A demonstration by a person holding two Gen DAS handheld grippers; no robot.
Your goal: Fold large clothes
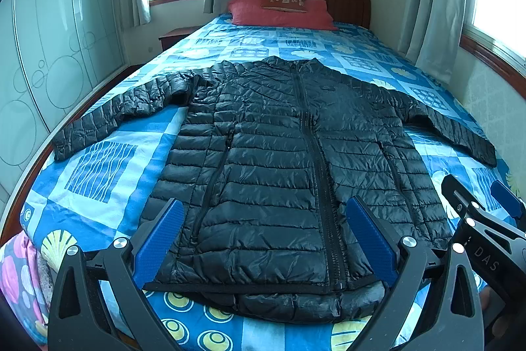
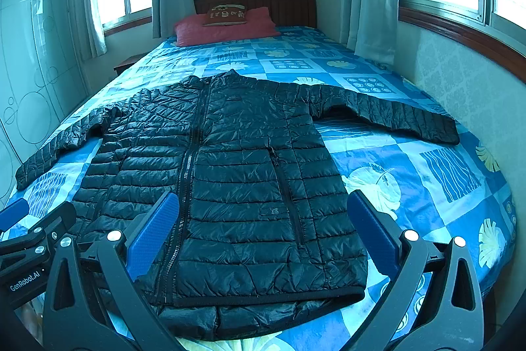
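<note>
Bedroom, blue patterned bedspread (image 1: pixel 108 213): black quilted jacket (image 1: pixel 289 160) flat, zipped, sleeves spread, hem nearest. Left gripper (image 1: pixel 263 239) and right gripper (image 2: pixel 263 236) released above hem. Advice: take one sleeve cuff first, fold inward.

2 wrist views side by side at the bed's (image 1: pixel 108 173) foot, facing its headboard (image 2: pixel 282 5), sharing the jacket (image 1: pixel 296 160).
</note>
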